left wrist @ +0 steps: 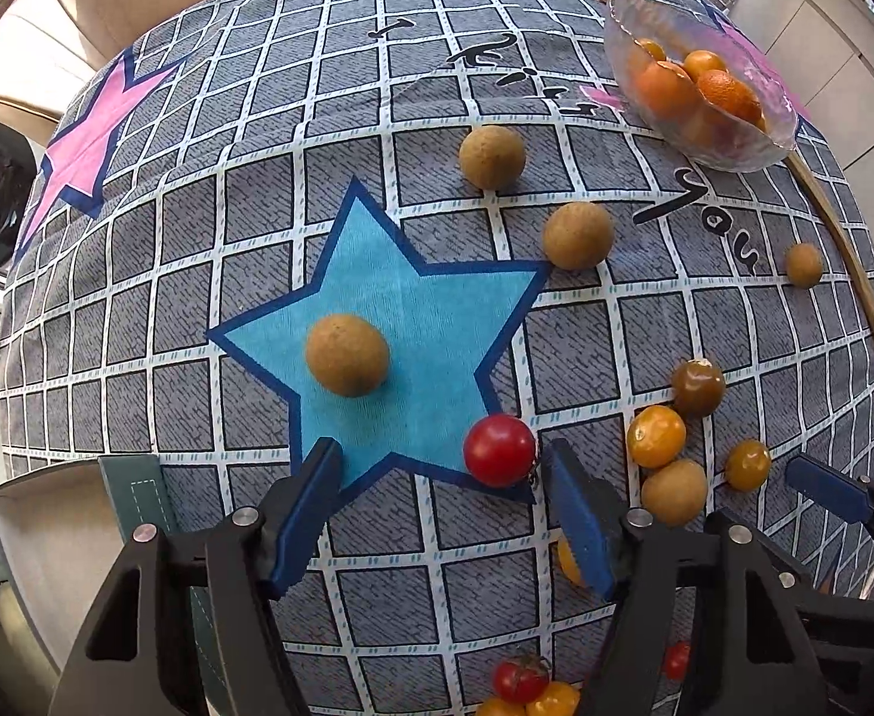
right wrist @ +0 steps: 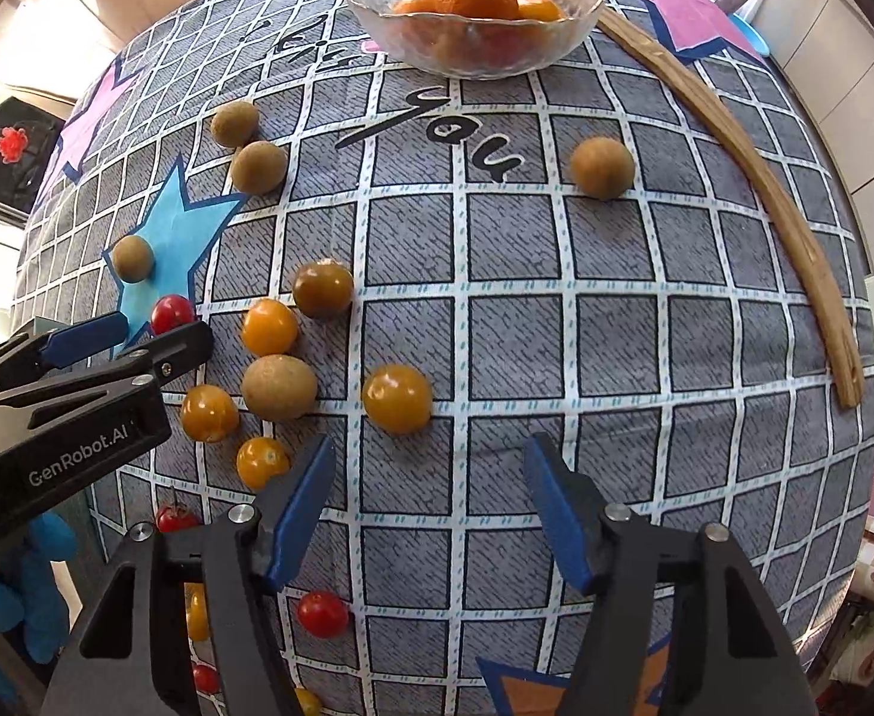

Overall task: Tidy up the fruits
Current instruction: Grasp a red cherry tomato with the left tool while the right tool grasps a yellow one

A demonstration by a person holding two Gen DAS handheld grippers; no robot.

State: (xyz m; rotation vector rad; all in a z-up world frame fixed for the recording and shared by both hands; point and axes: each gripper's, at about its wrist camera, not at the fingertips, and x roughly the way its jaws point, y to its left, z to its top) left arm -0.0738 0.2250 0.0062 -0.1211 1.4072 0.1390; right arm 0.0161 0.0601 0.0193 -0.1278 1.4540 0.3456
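Note:
Loose fruit lies on a grey checked cloth (left wrist: 198, 274). My left gripper (left wrist: 443, 477) is open, and a red cherry tomato (left wrist: 499, 450) sits between its fingertips, close to the right finger. The same tomato (right wrist: 171, 313) shows in the right wrist view beside the left gripper (right wrist: 138, 334). My right gripper (right wrist: 428, 477) is open and empty, with a yellow tomato (right wrist: 397, 398) just ahead of its left finger. A glass bowl (right wrist: 580, 12) with oranges stands at the far side; it also shows in the left wrist view (left wrist: 634, 95). Brown longans (left wrist: 347, 355) lie scattered.
Several yellow tomatoes (right wrist: 268, 327) and a longan (right wrist: 279, 388) cluster between the grippers. More red tomatoes (right wrist: 322, 613) lie near the front edge. A curved wooden strip (right wrist: 777, 203) runs along the right side. A beige chair (left wrist: 108, 6) stands beyond the table.

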